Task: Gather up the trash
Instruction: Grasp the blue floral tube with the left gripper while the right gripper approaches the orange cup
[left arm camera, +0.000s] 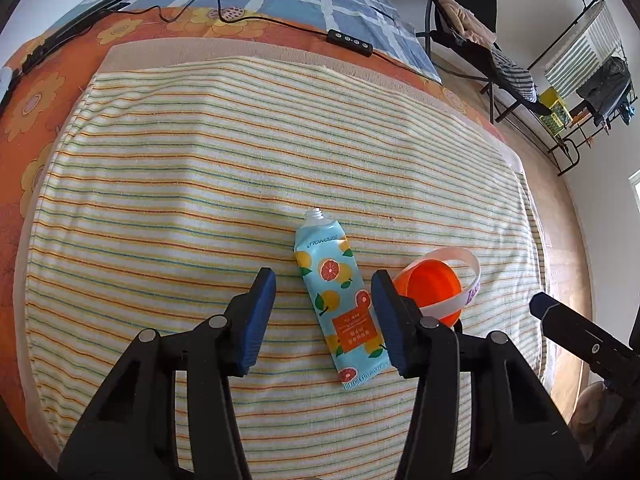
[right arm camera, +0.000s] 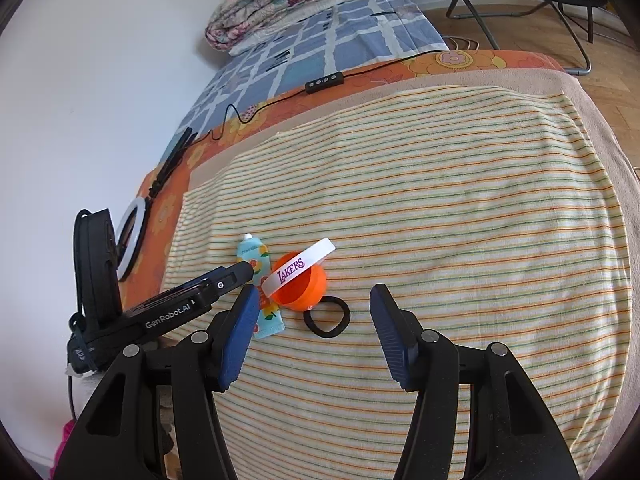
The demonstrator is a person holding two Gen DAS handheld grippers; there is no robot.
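A light blue tube with orange fruit print, cap off [left arm camera: 340, 300], lies on the striped towel [left arm camera: 200, 160]. My left gripper [left arm camera: 324, 312] is open, with the tube between its fingers, closer to the right one. Right of the tube an orange cup [left arm camera: 430, 288] lies on its side with a white Lakers wristband [left arm camera: 460, 280] around it. In the right wrist view the tube [right arm camera: 256, 256], cup [right arm camera: 300, 284], wristband [right arm camera: 300, 266] and a black hair tie [right arm camera: 326, 320] lie ahead of my open, empty right gripper [right arm camera: 314, 332]. The left gripper's finger [right arm camera: 224, 276] reaches over the tube.
The towel [right arm camera: 440, 200] covers a bed with an orange flowered sheet [left arm camera: 40, 100] and blue checked cover [right arm camera: 320, 40]. A black cable with a controller [left arm camera: 349, 41] crosses behind. A ring light [right arm camera: 130, 232] lies at the left. A folding chair [left arm camera: 480, 40] and clothes rack stand at the right.
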